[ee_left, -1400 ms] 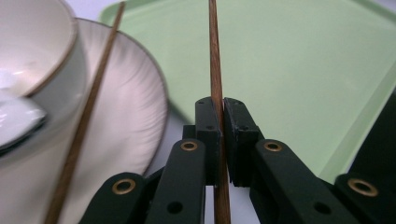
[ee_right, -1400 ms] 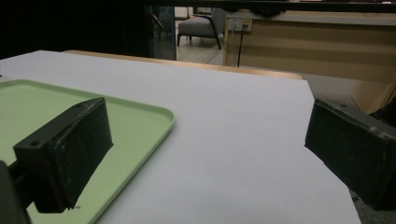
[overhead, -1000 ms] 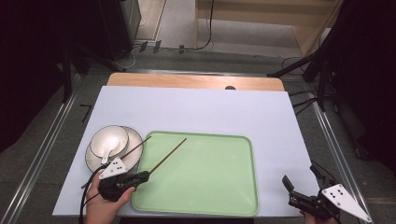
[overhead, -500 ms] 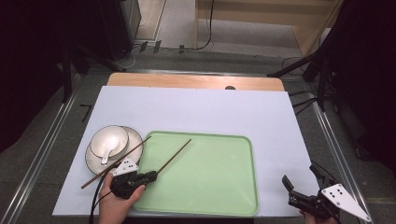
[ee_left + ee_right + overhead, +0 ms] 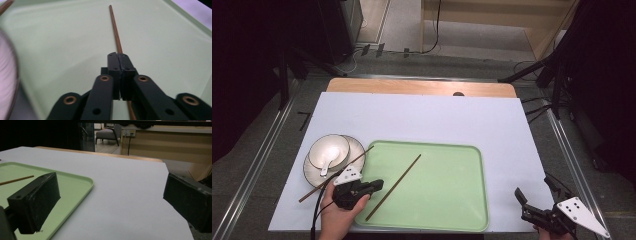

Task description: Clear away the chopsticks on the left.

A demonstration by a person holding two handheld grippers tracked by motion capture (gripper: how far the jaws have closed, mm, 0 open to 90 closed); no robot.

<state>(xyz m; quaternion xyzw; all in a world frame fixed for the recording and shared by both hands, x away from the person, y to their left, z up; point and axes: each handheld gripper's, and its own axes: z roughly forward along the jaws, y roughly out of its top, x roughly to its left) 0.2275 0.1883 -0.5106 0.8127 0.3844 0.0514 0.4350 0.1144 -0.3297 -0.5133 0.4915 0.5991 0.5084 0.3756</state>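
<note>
A brown chopstick (image 5: 394,186) lies slantwise on the pale green tray (image 5: 442,195). My left gripper (image 5: 379,184) hovers over the tray's near left corner. Its jaws are shut, pad against pad, having just closed a little further. In the left gripper view the chopstick (image 5: 115,25) runs under the shut left gripper (image 5: 117,56) and nothing shows between the pads. A second chopstick (image 5: 337,175) rests across the plate's edge onto the white sheet. My right gripper (image 5: 534,189) sits at the table's near right corner, open and holding nothing; the right gripper view shows the wide gap in my right gripper (image 5: 112,202).
A small white bowl (image 5: 329,150) with a white spoon in it stands on a plate (image 5: 312,170) left of the tray. The white sheet (image 5: 427,120) covers the table, with a wooden strip (image 5: 422,87) at the far edge. Metal rails run along both sides.
My left gripper has shifted right over the tray's near left corner. The chopstick moved right with it and now shows at full length on the tray. The right gripper has stayed put.
</note>
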